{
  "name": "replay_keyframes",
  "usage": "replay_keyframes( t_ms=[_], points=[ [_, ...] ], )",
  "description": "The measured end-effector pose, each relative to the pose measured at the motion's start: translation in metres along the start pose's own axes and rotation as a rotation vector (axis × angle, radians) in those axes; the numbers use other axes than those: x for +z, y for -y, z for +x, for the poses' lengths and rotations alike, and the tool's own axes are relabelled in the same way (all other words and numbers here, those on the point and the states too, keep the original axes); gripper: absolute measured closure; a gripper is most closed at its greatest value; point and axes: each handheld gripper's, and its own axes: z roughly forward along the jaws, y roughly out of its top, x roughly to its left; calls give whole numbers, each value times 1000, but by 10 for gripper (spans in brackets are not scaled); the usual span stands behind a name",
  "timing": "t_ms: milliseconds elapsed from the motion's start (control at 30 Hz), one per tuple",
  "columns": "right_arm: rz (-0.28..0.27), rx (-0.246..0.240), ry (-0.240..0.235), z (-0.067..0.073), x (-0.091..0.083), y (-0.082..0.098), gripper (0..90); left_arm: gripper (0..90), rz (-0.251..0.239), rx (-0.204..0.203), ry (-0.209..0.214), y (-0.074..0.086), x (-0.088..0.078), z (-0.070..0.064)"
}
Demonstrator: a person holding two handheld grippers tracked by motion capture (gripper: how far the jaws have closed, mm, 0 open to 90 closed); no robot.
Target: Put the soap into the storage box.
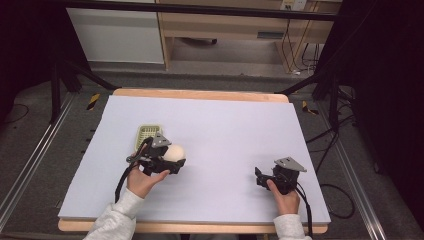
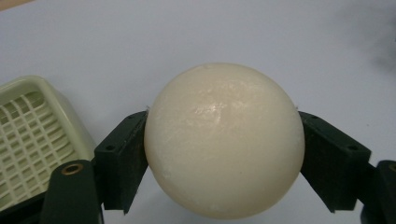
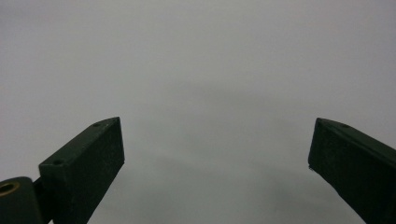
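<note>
A cream-white ball point(image 2: 224, 140) sits between the black jaws of my left gripper point(image 2: 223, 156), both pads pressed against its sides. In the high view the same ball point(image 1: 174, 152) shows at the tip of the left gripper point(image 1: 176, 159), left of the table's middle. A pale green slotted basket point(image 1: 149, 133) lies just behind that gripper; its corner point(image 2: 32, 140) appears at the left of the left gripper view. My right gripper point(image 1: 259, 177) rests near the front right of the table, jaws wide apart over bare surface point(image 3: 215, 154).
The table is covered by a pale lilac sheet point(image 1: 225, 130) with a wooden edge point(image 1: 200, 94) at the back. Black stand legs point(image 1: 320, 80) and cables lie on the floor around it. A wooden shelf unit point(image 1: 225, 25) stands beyond.
</note>
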Motion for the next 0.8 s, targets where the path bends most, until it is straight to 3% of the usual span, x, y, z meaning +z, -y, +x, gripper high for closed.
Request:
replay_keyframes(
  t_ms=[800],
  points=[
    [2, 4, -2, 0, 0, 0, 40, 225, -23, -86, -67, 4, -6, 43]
  ],
)
